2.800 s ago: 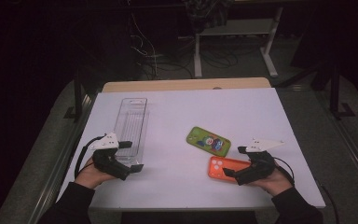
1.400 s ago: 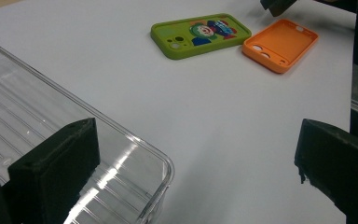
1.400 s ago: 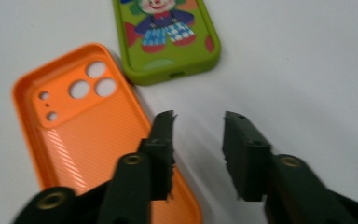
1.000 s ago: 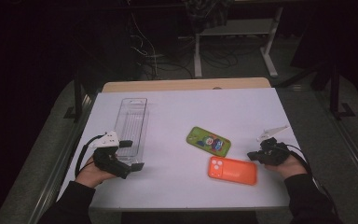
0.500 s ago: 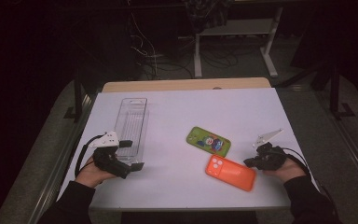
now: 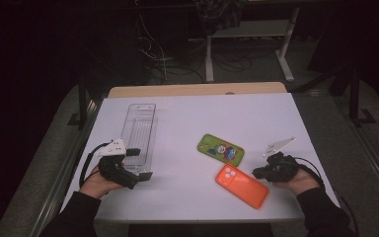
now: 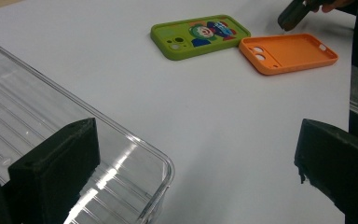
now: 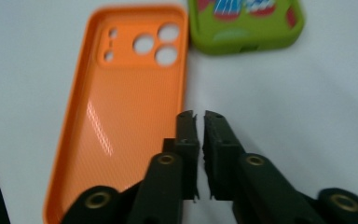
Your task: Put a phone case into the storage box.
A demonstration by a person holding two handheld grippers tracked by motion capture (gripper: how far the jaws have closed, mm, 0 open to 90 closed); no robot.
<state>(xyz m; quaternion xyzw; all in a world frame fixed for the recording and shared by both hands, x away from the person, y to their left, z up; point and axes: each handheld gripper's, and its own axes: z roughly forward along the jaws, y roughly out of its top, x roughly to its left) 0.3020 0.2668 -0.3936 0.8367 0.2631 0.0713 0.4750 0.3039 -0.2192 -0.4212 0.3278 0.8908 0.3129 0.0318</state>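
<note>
Right gripper [image 8: 199,122], jaws nearly together and empty, beside the orange phone case [image 8: 121,107]; the case's long axis runs ahead, camera holes farthest.

Bare table [image 6: 187,118] btwn tray [image 6: 139,136] & cases [image 6: 221,148]

Overhead plus two close, perhaps overlapping views

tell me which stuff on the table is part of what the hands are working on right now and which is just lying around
In the job:
- orange phone case, lying hollow side up, the shut right tool at its edge
- right tool itself

Lying about:
- green phone case, beside the orange one
- clear plastic tray, with the open left tool resting at its near end
</note>
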